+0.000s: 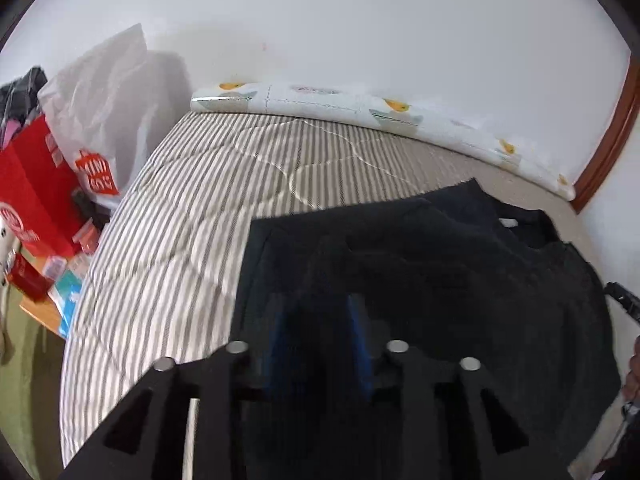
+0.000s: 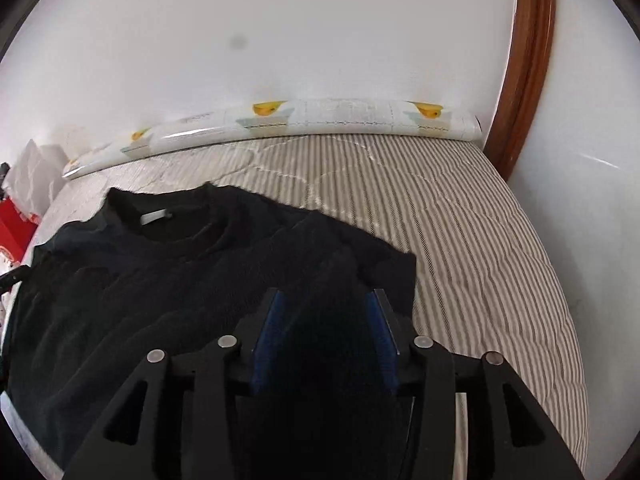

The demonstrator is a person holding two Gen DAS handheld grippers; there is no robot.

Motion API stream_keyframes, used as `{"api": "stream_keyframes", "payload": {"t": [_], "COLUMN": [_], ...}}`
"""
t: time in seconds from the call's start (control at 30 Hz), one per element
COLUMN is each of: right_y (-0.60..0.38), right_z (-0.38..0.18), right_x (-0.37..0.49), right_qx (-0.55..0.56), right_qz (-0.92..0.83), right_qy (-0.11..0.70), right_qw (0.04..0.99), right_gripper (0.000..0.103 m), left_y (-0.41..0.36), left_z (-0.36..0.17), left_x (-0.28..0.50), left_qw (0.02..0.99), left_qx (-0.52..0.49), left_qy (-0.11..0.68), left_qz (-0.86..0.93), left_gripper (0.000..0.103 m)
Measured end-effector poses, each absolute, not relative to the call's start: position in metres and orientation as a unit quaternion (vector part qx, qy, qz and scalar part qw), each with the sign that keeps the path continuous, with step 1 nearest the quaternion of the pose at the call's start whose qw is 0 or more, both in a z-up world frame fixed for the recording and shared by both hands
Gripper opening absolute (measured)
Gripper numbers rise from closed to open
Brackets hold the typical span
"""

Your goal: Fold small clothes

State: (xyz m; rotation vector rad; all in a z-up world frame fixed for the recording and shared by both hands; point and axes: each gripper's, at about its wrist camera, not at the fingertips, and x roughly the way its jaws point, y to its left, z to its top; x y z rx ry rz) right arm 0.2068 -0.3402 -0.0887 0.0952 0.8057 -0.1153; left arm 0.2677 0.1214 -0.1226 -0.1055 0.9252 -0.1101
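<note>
A black knitted sweater [image 1: 440,264] lies spread on the striped bed, its neck and white label [image 2: 156,216] towards the wall. In the left wrist view my left gripper [image 1: 316,304] sits low over the sweater's left side. Its blue pads [image 1: 358,336] stand apart, with dark cloth in the blurred gap between them. In the right wrist view my right gripper [image 2: 326,296] is over the sweater [image 2: 160,280] near its right sleeve edge. A ridge of black cloth runs between its blue pads [image 2: 268,332], whose inner faces show bare, so it is open.
The grey-and-white striped quilt [image 2: 480,220] reaches right of the sweater and left of it [image 1: 168,232]. A printed roll [image 2: 320,116] lies along the white wall. Red bags [image 1: 32,192] and a white plastic bag [image 1: 104,112] crowd the bed's left edge. A wooden frame [image 2: 528,60] stands at the right.
</note>
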Motion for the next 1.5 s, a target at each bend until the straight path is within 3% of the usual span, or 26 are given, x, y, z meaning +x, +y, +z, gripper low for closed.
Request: {"api": "stream_keyframes", "payload": {"t": [0.23, 0.4, 0.53, 0.8, 0.93, 1.5], "right_y": [-0.288, -0.241, -0.204, -0.071, -0.02, 0.104], "right_z": [-0.084, -0.09, -0.098, -0.123, -0.122, -0.136], "right_x": [0.169, 0.153, 0.14, 0.12, 0.095, 0.048], "right_qx": [0.029, 0.001, 0.015, -0.102, -0.152, -0.254], "right_qz": [-0.03, -0.019, 0.031, 0.089, 0.089, 0.217], "right_qy": [0.387, 0.382, 0.391, 0.409, 0.38, 0.362], "right_qw": [0.921, 0.924, 0.92, 0.902, 0.908, 0.87], "right_gripper": [0.051, 0.054, 0.054, 0.055, 0.054, 0.059], "left_y": [0.129, 0.151, 0.178, 0.215, 0.227, 0.255], "left_z": [-0.116, -0.119, -0.124, -0.135, -0.142, -0.156], "left_x": [0.212, 0.168, 0.134, 0.084, 0.068, 0.052], "left_qw": [0.892, 0.893, 0.889, 0.882, 0.881, 0.879], "left_qx": [-0.054, -0.073, -0.086, -0.093, -0.088, -0.131], "left_qy": [0.444, 0.44, 0.447, 0.461, 0.463, 0.443], "left_qz": [-0.062, -0.064, -0.041, -0.037, -0.054, -0.118], "left_gripper": [0.033, 0.052, 0.052, 0.054, 0.055, 0.06]}}
